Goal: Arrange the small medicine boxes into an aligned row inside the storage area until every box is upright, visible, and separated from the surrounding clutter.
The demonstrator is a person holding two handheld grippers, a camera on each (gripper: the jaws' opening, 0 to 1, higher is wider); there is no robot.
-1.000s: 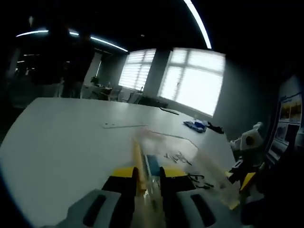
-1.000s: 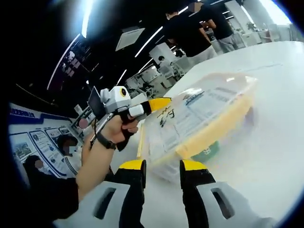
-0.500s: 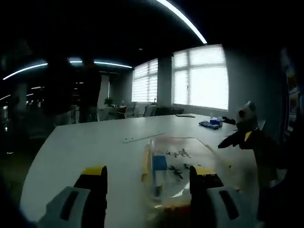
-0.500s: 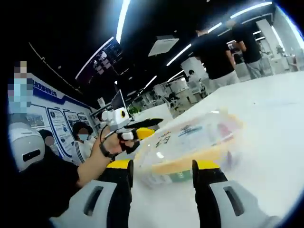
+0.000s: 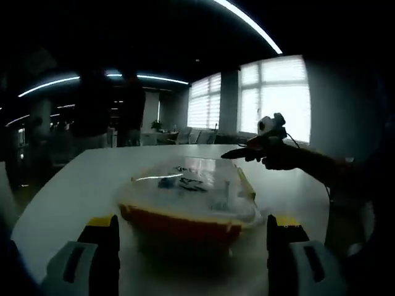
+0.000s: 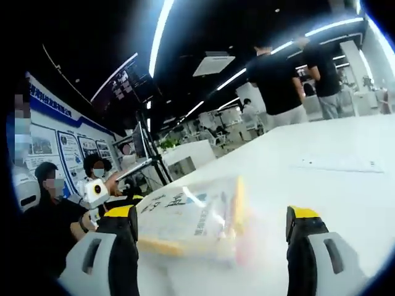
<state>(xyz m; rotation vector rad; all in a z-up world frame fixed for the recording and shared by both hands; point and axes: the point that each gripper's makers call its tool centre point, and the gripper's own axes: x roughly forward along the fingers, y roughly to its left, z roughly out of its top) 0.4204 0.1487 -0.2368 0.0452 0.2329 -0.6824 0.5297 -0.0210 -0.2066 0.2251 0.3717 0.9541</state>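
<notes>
Both grippers spread wide, holding nothing: left gripper (image 5: 192, 243), right gripper (image 6: 212, 237). Clear lidded container (image 5: 188, 203) sits on white table (image 5: 80, 185) between them. People (image 6: 281, 77) stand behind.

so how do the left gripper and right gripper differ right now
The left gripper faces the clear plastic bag along its yellow edge, windows beyond; the right gripper faces its printed side, people beyond. The right gripper also shows across the table in the left gripper view. Both have jaws wide open, holding nothing.
</notes>
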